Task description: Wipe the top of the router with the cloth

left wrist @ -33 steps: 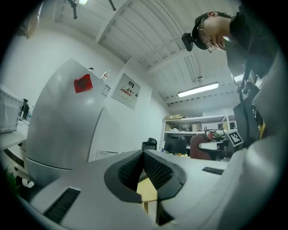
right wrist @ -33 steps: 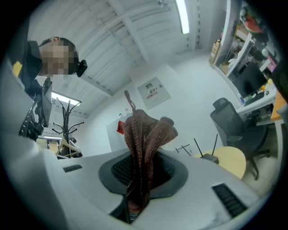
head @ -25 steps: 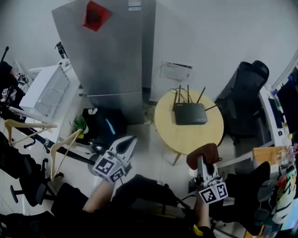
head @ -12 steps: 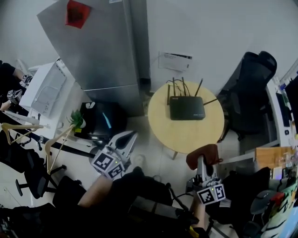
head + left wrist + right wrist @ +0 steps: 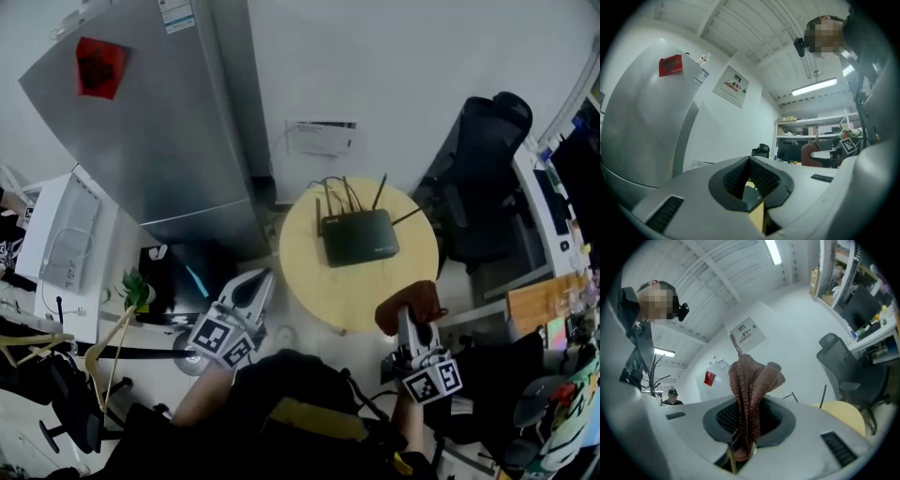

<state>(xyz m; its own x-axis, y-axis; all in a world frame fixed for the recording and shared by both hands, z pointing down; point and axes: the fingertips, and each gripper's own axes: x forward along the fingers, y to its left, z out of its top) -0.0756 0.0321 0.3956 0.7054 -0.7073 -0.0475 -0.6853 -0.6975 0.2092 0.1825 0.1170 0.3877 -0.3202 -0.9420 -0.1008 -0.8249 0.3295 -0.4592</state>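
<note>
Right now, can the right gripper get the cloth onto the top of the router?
Probably yes. The right gripper, shut on the cloth, hangs by the round table's near edge, and nothing stands between it and the router.

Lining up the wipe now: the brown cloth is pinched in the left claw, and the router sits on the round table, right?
Wrong claw. The brown cloth is pinched in the right claw, as the right gripper view shows; the left claw is shut with nothing in it. The router does sit on the round table.
</note>
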